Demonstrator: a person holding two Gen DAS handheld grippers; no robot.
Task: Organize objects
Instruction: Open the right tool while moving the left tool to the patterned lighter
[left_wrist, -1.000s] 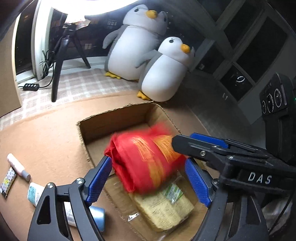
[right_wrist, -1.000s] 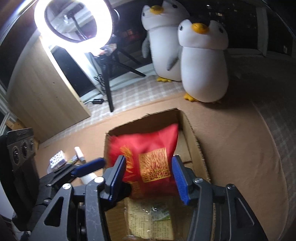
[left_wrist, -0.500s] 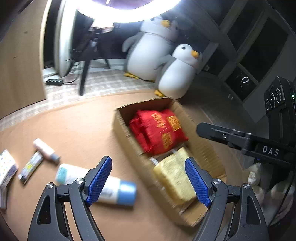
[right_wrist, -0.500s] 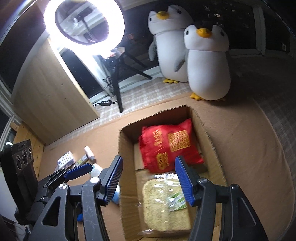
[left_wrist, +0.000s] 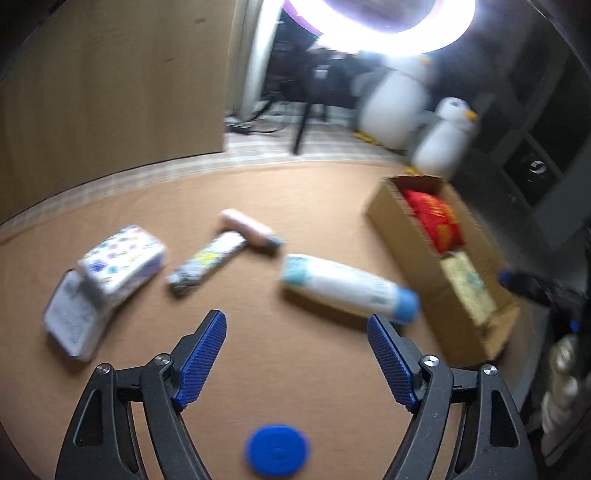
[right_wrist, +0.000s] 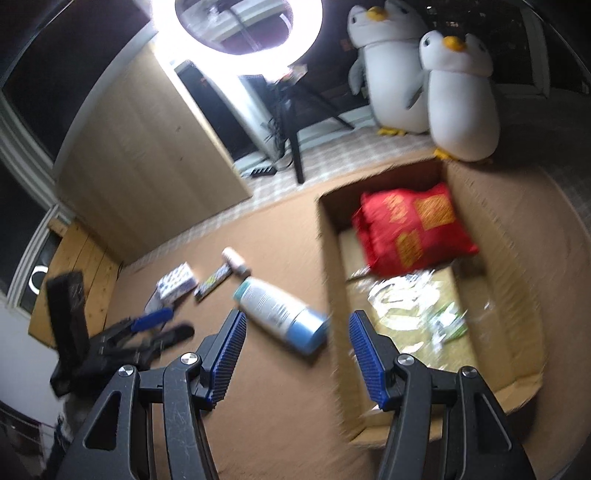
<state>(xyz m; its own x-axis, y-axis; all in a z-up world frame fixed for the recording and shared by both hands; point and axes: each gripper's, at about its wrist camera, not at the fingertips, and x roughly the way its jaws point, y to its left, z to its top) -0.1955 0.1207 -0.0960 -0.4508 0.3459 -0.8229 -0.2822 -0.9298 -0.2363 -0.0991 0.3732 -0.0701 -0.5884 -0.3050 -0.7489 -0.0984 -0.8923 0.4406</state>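
Cardboard box holds a red pouch and a noodle pack. Left claw is closing, empty; right claw stands open, empty.

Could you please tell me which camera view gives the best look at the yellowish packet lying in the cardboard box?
The right wrist view: it looks down into the cardboard box, so the yellowish packet shows its wide, shiny top below the red bag. The left wrist view catches that packet only as a small, blurred patch at the picture's right side.
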